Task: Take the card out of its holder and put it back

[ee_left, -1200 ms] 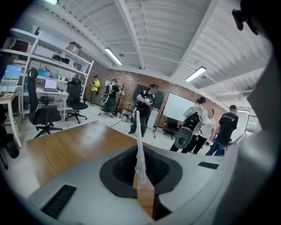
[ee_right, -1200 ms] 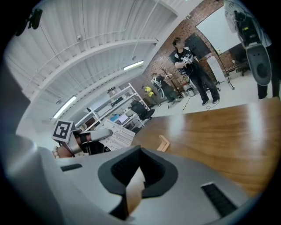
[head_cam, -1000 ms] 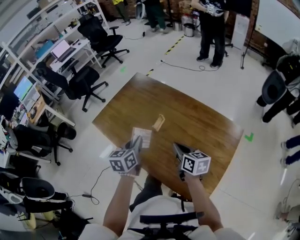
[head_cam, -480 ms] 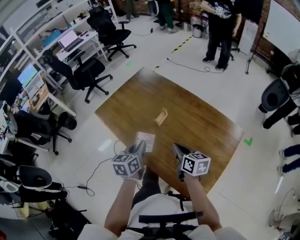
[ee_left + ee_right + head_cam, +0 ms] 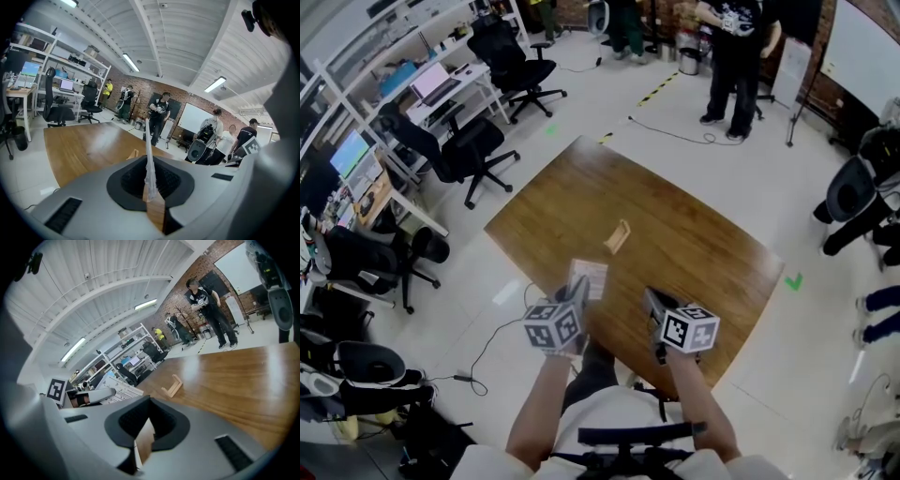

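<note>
Pinching card [image 5: 588, 278] by its lower edge with left gripper [image 5: 574, 296], jaws nearly together, on near side of empty holder [image 5: 618, 236], apart from it. Right gripper [image 5: 654, 306] closed, empty, also nearer than holder. Probably light, thin, bendy, slippery: better taken on flat faces near one edge, gently.

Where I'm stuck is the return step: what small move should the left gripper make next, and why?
Probably carry the card forward toward the wooden holder. The left gripper is shut on the card, the holder stands empty on the table, and a clear gap separates them.
</note>
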{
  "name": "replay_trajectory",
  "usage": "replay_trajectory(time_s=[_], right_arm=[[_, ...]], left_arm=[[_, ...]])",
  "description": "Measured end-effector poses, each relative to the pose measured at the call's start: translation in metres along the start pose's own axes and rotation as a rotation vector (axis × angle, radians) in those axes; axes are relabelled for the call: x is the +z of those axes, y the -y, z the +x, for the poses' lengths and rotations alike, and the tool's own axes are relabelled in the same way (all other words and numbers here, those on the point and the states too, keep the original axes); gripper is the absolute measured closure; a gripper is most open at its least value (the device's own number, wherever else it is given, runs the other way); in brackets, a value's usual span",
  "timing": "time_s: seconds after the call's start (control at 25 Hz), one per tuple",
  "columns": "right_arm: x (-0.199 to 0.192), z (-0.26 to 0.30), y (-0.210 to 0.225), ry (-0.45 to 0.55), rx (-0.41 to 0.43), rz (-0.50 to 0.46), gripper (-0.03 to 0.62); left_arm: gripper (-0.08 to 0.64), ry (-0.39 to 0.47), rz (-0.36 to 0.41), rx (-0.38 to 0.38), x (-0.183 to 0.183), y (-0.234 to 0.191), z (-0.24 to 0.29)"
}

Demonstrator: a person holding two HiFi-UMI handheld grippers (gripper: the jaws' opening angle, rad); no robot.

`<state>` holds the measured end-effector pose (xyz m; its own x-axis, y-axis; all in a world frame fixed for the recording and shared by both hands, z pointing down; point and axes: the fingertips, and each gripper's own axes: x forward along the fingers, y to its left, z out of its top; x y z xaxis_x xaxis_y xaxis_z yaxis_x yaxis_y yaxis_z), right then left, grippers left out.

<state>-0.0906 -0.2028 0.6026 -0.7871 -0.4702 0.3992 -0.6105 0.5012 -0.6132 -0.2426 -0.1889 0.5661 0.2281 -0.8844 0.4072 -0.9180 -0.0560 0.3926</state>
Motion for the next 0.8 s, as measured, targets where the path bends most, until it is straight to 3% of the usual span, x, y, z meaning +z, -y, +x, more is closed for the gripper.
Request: replay_trajectory(time_s=[0.24,0.8], right_arm=[[0.007,0.001,0.002,0.015,-0.008,0.017,0.583],[0.018,0.021,0.01,0.059,-0.047,0.064,0.583]], left_arm=[[0.546,-0.042,0.016,-0.007,0.007,-0.002,0.014],[0.546,-0.141,0.142,-0.055,0.054,-0.023,0.082]])
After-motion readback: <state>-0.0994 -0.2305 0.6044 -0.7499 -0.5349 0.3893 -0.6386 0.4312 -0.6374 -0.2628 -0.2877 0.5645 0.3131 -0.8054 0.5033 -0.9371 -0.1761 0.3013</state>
